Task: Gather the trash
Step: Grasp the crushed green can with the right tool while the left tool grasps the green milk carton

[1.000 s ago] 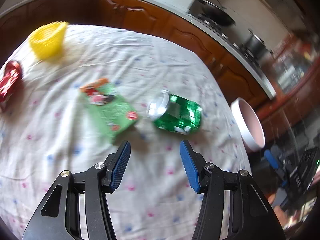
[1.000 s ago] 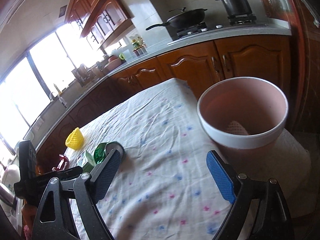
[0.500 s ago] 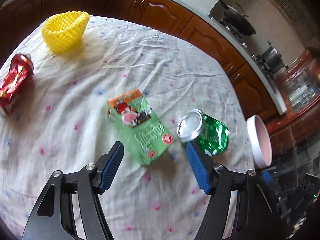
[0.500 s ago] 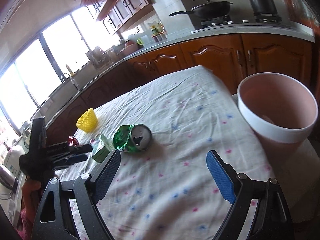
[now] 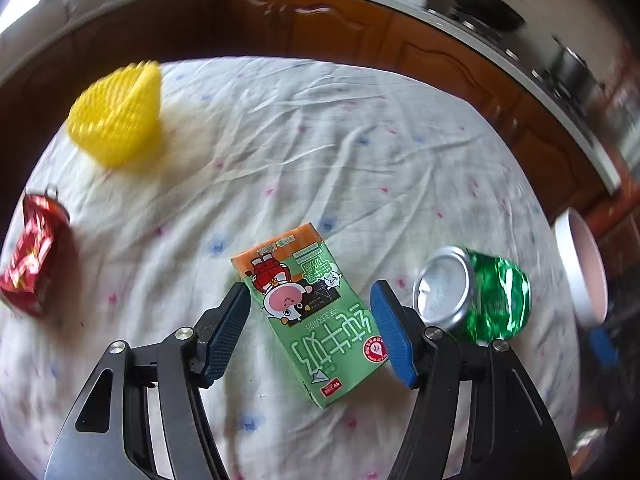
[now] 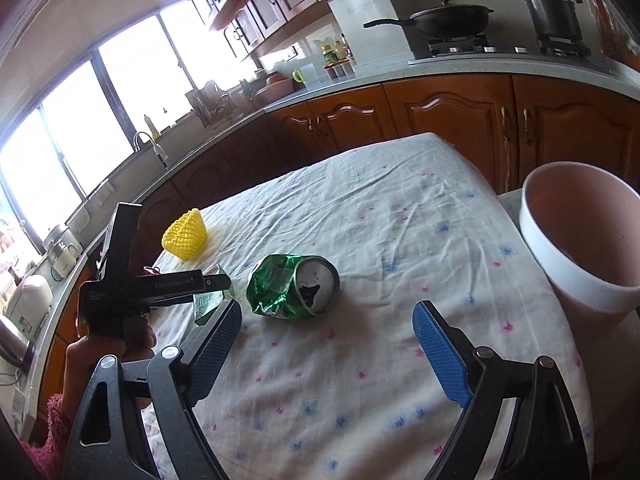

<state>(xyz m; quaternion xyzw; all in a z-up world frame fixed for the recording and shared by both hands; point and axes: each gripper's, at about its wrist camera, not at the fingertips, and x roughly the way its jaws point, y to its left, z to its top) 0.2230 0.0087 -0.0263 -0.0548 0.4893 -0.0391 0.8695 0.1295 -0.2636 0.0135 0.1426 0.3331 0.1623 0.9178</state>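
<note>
A green drink carton point(image 5: 312, 312) lies flat on the tablecloth. My left gripper point(image 5: 310, 324) is open with its jaws on either side of the carton, not closed on it. A crushed green can point(image 5: 476, 294) lies just right of it; it also shows in the right wrist view point(image 6: 292, 292). My right gripper point(image 6: 326, 340) is open and empty, short of the can. A crushed red can point(image 5: 32, 252) lies at the table's left edge. A yellow foam net point(image 5: 120, 116) sits at the far left. The pink bin point(image 6: 584, 232) stands off the table's right side.
The table has a white flowered cloth point(image 6: 400, 208). Wooden cabinets point(image 6: 440, 116) and a counter with a stove, wok point(image 6: 440, 16) and pot point(image 6: 554, 12) run behind it. The left gripper's body point(image 6: 132, 280) shows in the right wrist view above the carton point(image 6: 206, 302).
My left gripper has moved left from the green can and down, so the carton now lies between its jaws. My right gripper has swung left from the bin toward the green can.
</note>
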